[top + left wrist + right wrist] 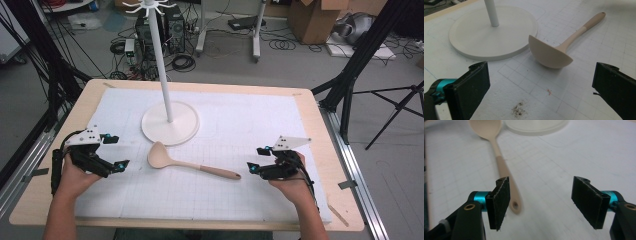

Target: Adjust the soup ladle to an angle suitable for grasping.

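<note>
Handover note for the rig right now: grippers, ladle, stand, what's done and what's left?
Left gripper: jaws open, nothing between them, facing the ladle's bowl.
Right gripper: jaws open, nothing held, just off the handle end.
Ladle: flat on the white mat, bowl beside the stand's round base, handle toward the right gripper.
Hook stand: upright at mat centre; nothing visible on its hooks.
Done: nothing visible; ladle is ungripped.
Left, probably: grasp the ladle and hang it by its handle hole.
</note>
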A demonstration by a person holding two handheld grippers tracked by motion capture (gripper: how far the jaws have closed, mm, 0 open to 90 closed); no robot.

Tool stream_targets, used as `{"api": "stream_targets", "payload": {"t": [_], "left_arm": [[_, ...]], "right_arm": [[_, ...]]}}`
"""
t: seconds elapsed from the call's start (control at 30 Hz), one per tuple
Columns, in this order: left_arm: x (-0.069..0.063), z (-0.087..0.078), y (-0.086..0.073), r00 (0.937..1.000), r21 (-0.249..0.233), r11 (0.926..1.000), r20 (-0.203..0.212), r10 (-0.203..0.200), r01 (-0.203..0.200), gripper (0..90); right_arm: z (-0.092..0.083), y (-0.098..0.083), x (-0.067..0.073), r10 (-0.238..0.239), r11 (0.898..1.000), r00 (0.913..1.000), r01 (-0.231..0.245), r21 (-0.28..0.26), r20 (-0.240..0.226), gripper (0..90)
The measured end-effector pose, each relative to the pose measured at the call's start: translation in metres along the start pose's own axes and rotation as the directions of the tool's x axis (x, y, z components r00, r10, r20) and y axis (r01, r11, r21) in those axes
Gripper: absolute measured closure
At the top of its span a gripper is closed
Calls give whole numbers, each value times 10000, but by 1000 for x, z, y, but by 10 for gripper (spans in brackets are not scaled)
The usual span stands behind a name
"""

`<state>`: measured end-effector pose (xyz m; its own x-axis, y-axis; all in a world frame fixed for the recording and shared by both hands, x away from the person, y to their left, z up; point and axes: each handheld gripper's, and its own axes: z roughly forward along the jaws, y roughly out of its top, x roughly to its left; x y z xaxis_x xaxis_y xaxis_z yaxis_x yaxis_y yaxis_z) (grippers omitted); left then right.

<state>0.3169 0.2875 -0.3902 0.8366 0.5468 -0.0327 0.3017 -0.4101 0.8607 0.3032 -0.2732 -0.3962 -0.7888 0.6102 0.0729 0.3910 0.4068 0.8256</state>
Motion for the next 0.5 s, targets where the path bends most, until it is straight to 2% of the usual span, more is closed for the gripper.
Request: {"api": "stream_targets", "payload": {"t": [0.2,0.3,0.4,0.5], "left_arm": [[0,0,-1,10000,-10,10000,19,-33,33,17],[1,0,-1,10000,9,10000,39,-15,15,17],[1,1,-1,10000,-9,10000,75,7,-7,17],[2,2,-1,9999,-18,10000,134,-23,23,17]], "right_arm": [[-8,-24,-4,268,9996,9966,-276,90,785,259],[-9,-30,-5,351,9991,9929,-377,208,1135,212],[-7,-34,-5,444,9986,9916,-475,232,1218,157],[-5,-35,-5,391,9977,9903,-460,491,1334,120]]}}
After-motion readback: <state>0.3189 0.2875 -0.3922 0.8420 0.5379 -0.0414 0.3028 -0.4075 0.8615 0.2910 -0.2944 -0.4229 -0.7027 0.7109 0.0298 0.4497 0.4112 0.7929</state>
